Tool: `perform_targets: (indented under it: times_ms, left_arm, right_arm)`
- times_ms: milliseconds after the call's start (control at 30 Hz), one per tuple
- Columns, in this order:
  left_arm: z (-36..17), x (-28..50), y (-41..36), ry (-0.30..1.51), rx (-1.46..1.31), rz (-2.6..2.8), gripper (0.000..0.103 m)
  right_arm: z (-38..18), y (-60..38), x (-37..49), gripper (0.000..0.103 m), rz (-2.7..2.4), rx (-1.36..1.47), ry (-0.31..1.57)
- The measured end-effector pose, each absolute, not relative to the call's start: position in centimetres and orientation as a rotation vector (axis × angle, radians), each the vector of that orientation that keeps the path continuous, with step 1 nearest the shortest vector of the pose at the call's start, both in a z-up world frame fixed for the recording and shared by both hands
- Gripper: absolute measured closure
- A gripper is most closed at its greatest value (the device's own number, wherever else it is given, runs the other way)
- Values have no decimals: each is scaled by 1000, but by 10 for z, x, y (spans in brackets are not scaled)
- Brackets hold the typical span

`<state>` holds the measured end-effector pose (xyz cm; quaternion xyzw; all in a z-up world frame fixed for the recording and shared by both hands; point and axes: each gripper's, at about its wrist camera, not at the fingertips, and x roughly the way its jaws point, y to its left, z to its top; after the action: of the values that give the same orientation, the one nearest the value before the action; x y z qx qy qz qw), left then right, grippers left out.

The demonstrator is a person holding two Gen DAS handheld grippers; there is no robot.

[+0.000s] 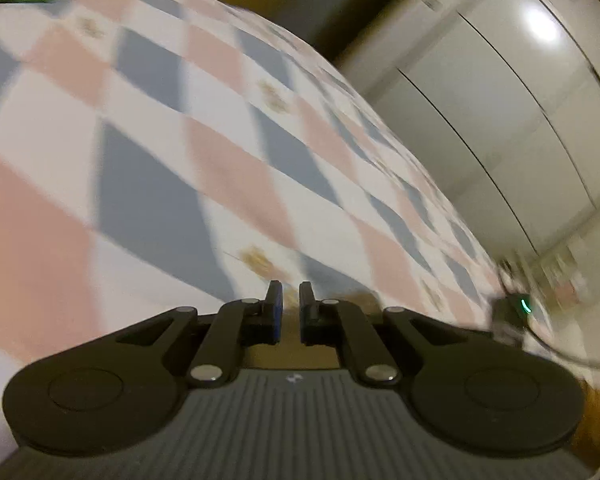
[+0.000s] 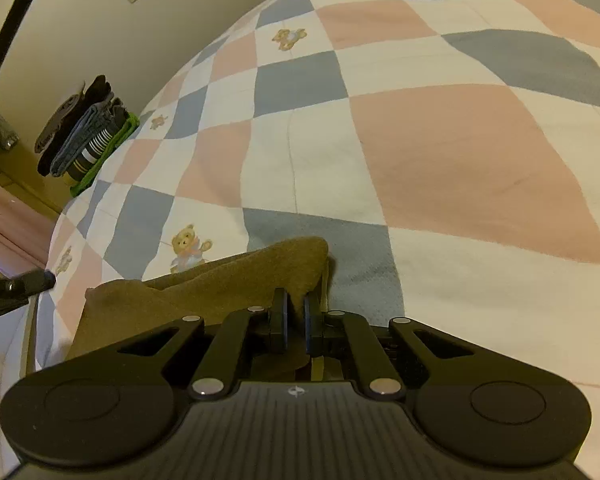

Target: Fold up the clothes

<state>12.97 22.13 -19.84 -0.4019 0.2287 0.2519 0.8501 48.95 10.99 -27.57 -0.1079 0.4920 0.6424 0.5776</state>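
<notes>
Checkered quilt (image 2: 440, 152) beside wardrobe (image 1: 500, 92)

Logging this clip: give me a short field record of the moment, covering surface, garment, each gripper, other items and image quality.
surface: checked quilt in pink, blue and white with teddy bear prints
garment: brown cloth lying near the quilt's edge
right gripper: shut on brown cloth, pinching its corner
left gripper: jaws nearly closed with a narrow gap; whether it grips cloth cannot be told
other items: stack of folded clothes at the quilt's far corner
image quality: left wrist view motion-blurred, right wrist view sharp
</notes>
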Motion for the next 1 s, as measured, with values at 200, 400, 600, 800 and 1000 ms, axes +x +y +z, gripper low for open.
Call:
perform_targets:
  times_ms: [200,400,600,800,1000]
  left_arm:
    - [-241,164,231,671,-800,611,103]
    - [-243,163,232,702,-790,623,103]
    - [-236,169,232,713,-808,619,103]
    - [-204,187,219,646,-738,453,101]
    - [-263,216,233,792,-701,500,100]
  right_arm:
    - [-269,111,486,67,1461,-303,1115]
    - [-230,97,472,70,1541,-294,891]
    - [-260,125,450,79,1606,-508,888]
    - [-270,136,459,79,1606,-471,948]
    - [-277,145,455,75,1577,-506,920]
